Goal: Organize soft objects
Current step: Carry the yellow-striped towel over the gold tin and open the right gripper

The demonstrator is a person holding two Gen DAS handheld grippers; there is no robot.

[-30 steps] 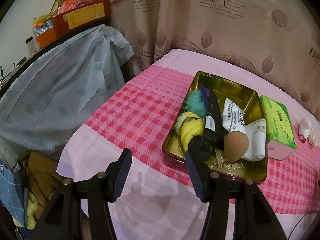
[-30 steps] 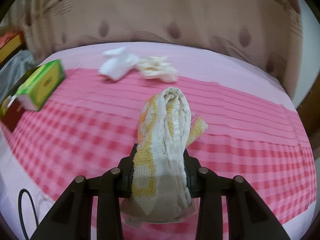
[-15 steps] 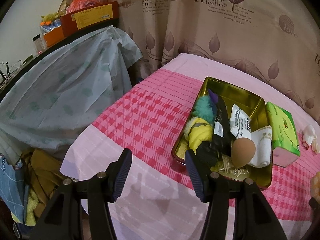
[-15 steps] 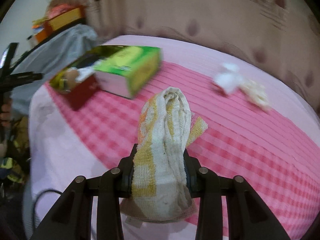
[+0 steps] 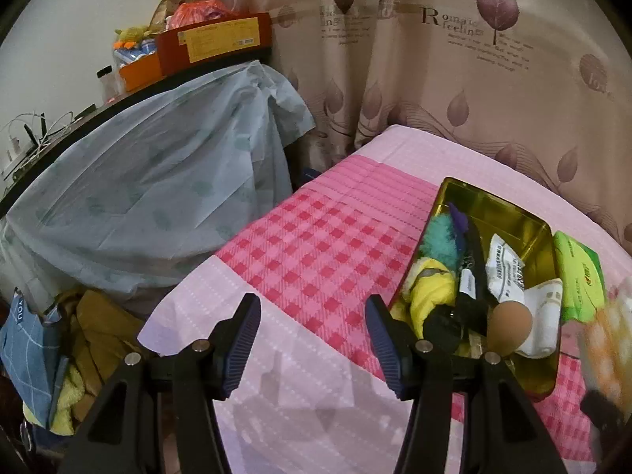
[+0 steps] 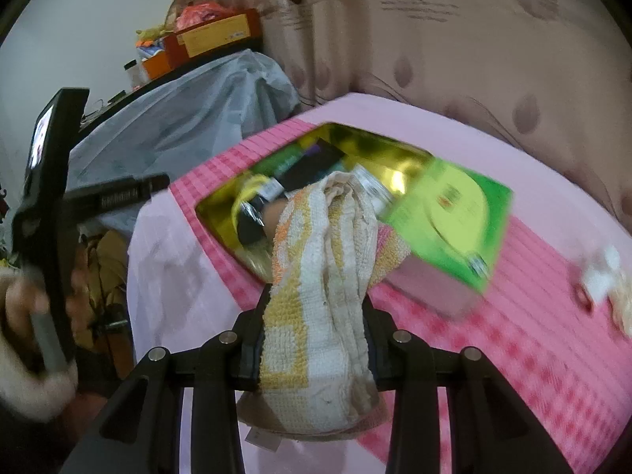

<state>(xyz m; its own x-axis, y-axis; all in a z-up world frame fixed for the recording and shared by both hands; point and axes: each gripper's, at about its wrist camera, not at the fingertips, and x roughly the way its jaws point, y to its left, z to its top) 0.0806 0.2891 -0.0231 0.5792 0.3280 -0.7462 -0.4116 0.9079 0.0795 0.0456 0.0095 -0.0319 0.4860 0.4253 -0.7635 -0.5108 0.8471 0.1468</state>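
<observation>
Right gripper (image 6: 314, 316) pinching a bunched white towel (image 6: 320, 300) with yellow-orange stripes, frayed, above the pink checked bedcover (image 6: 493, 339) near the gold tin (image 6: 379, 146), left gripper (image 5: 312, 335) fingers spread, empty

Your right wrist view is smeared: the gold tin (image 6: 399, 158) and the green tissue box (image 6: 454, 213) beside it have soft edges, and the box's print is unreadable. The towel (image 6: 320, 284) bunched in front hides the tin's near corner and part of its contents. At the left edge, beyond the tin, your hand (image 6: 23, 304) is only a blur. In your left wrist view, right of the tin (image 5: 493, 209), a pale orange smear (image 5: 608, 339) runs off the frame; you cannot tell what it is.
</observation>
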